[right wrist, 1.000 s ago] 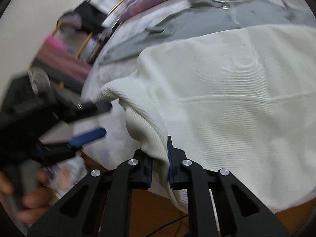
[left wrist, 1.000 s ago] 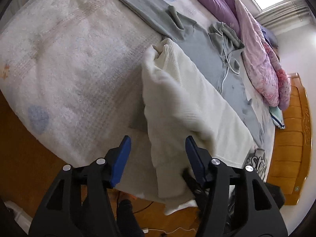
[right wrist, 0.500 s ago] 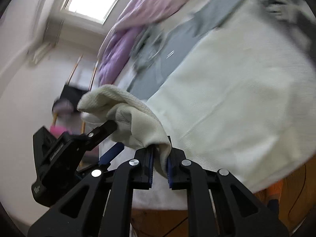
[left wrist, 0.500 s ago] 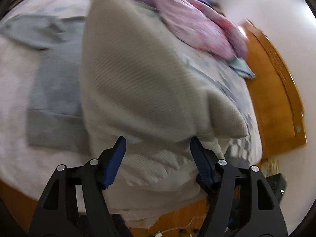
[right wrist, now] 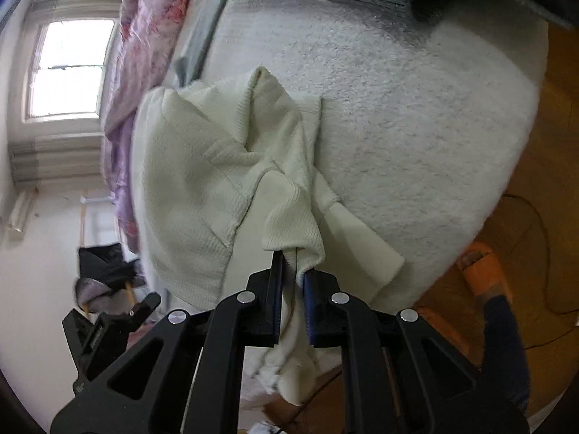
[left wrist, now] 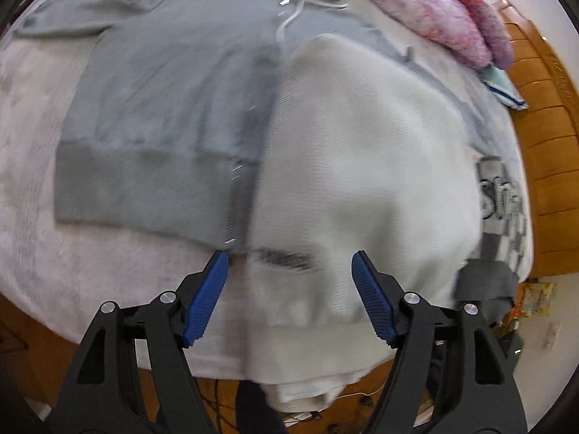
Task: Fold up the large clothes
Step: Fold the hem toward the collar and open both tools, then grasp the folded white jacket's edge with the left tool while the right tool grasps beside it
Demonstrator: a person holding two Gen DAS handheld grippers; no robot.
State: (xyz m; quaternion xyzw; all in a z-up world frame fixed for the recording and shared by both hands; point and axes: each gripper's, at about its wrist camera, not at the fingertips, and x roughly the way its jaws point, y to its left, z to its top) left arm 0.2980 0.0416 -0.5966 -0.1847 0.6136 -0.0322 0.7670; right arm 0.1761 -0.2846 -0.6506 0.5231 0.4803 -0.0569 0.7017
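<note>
A cream ribbed sweater [left wrist: 365, 166] is bunched at the near edge of the bed, partly over a grey hooded sweatshirt [left wrist: 173, 101] that lies flat. My left gripper [left wrist: 289, 285] is open and empty, its blue fingers on either side of the sweater's near hem, just above it. My right gripper [right wrist: 293, 271] is shut on a fold of the cream sweater [right wrist: 217, 166] and holds it lifted over the white bed cover [right wrist: 416, 137]. The left gripper [right wrist: 108, 329] shows at the lower left of the right wrist view.
A pink and purple quilt [left wrist: 448, 11] lies along the far side of the bed. A grey printed garment [left wrist: 503, 213] lies at the right, next to the wooden headboard [left wrist: 542, 123]. A person's leg and orange slipper [right wrist: 485, 271] stand on the wooden floor.
My right gripper has swung the held sweater across and turned sideways. My left gripper has moved in over the sweater's near hem, still open. More of the grey sweatshirt shows.
</note>
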